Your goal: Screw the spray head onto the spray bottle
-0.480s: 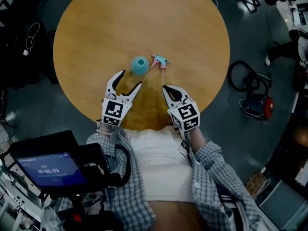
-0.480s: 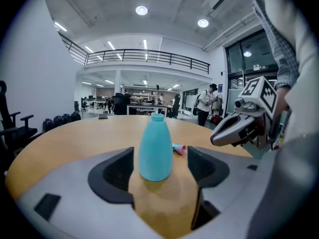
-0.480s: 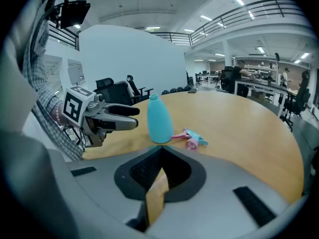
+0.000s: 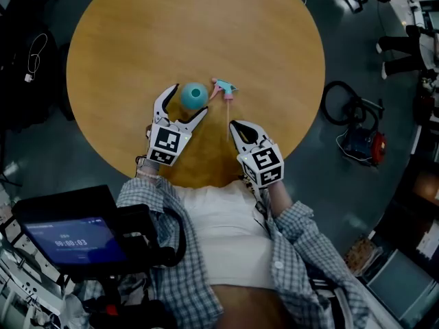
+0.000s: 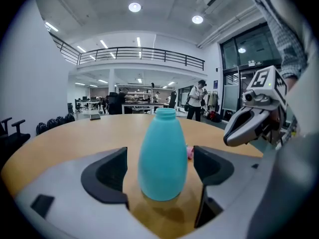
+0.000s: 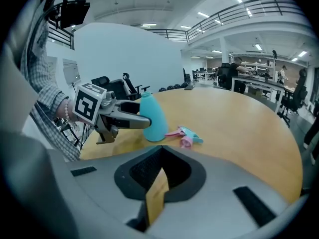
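A teal spray bottle (image 4: 194, 95) stands upright and capless on the round wooden table (image 4: 137, 33). My left gripper (image 4: 184, 103) is open and straddles it. In the left gripper view the bottle (image 5: 162, 156) sits between the two pads with a gap on each side. The pink and teal spray head (image 4: 225, 89) lies on its side just right of the bottle, seen also in the right gripper view (image 6: 187, 136). My right gripper (image 4: 236, 125) is shut and empty, hanging near the table's front edge, short of the spray head.
The table's near edge runs just under both grippers, against the person's body. A device with a lit screen (image 4: 72, 238) sits at lower left. Cables and a red and black machine (image 4: 360, 139) lie on the floor to the right.
My left gripper has moved forward, and its open jaws now stand on either side of the bottle. The right gripper has stayed where it was.
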Demonstrator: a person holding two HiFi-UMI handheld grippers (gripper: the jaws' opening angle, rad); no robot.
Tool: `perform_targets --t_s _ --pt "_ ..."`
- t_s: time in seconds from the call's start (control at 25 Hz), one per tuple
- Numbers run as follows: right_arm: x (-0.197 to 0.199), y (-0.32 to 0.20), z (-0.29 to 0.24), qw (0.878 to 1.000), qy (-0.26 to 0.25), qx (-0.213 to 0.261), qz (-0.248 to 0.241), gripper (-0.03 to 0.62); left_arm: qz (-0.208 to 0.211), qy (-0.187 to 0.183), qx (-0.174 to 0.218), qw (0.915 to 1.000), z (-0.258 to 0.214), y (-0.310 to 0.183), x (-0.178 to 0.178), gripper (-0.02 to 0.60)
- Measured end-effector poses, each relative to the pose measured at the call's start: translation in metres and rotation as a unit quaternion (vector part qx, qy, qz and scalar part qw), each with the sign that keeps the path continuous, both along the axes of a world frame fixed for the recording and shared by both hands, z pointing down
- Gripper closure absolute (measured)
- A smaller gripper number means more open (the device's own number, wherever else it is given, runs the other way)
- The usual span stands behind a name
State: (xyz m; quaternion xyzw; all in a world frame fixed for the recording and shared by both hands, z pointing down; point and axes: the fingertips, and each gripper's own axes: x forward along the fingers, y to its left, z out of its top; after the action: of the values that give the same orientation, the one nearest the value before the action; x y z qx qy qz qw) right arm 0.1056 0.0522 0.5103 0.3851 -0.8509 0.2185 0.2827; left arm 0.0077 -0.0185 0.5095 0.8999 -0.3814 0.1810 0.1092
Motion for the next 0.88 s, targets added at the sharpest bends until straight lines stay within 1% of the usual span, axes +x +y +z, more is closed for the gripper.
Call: perform_targets --t_s 0.2,0.24,0.28,0.4,0.52,0.6,0.68,0.72,0.76,0.84,0.88 --pt "0.003 -0.001 0.0 1.0 0.006 -0.002 0.0 0.602 0.008 -0.004 -0.008 0.9999 0.005 0.002 0.005 0.178" --pt "0.004 -0.001 0.0 1.0 0.008 -0.002 0.0 0.602 0.008 -0.003 -0.008 0.9999 0.007 0.003 0.006 0.195" --pt "0.005 -0.002 0.0 1.0 0.01 -0.001 -0.001 0.602 0.008 -0.002 -0.008 0.9999 0.009 0.005 0.007 0.232" --pt "0.011 -0.009 0.001 1.0 0.02 0.002 -0.003 0.603 0.01 -0.001 -0.007 0.9999 0.011 0.007 0.009 0.235" --pt "0.018 -0.027 0.002 0.999 0.037 0.002 -0.013 0.602 0.013 -0.005 -0.008 0.9999 0.009 0.007 0.01 0.235" --pt "0.019 -0.043 0.003 0.997 0.061 0.003 -0.041 0.602 0.017 -0.009 -0.007 0.9998 0.009 0.007 0.011 0.235" --pt "0.017 -0.06 0.005 0.992 0.091 0.003 -0.087 0.594 0.021 -0.013 -0.007 0.9997 0.01 0.008 0.013 0.235" --pt "0.015 -0.068 0.006 0.989 0.103 -0.001 -0.109 0.566 0.022 -0.014 -0.007 0.9996 0.01 0.009 0.013 0.236" --pt "0.013 -0.076 0.009 0.985 0.114 -0.008 -0.128 0.503 0.023 -0.015 -0.007 0.9996 0.009 0.009 0.014 0.236" --pt "0.01 -0.09 0.016 0.977 0.134 -0.028 -0.161 0.46 0.022 -0.015 -0.009 0.9996 0.009 0.009 0.015 0.236" --pt "0.009 -0.096 0.022 0.973 0.146 -0.039 -0.177 0.453 0.021 -0.015 -0.01 0.9996 0.01 0.009 0.015 0.236"
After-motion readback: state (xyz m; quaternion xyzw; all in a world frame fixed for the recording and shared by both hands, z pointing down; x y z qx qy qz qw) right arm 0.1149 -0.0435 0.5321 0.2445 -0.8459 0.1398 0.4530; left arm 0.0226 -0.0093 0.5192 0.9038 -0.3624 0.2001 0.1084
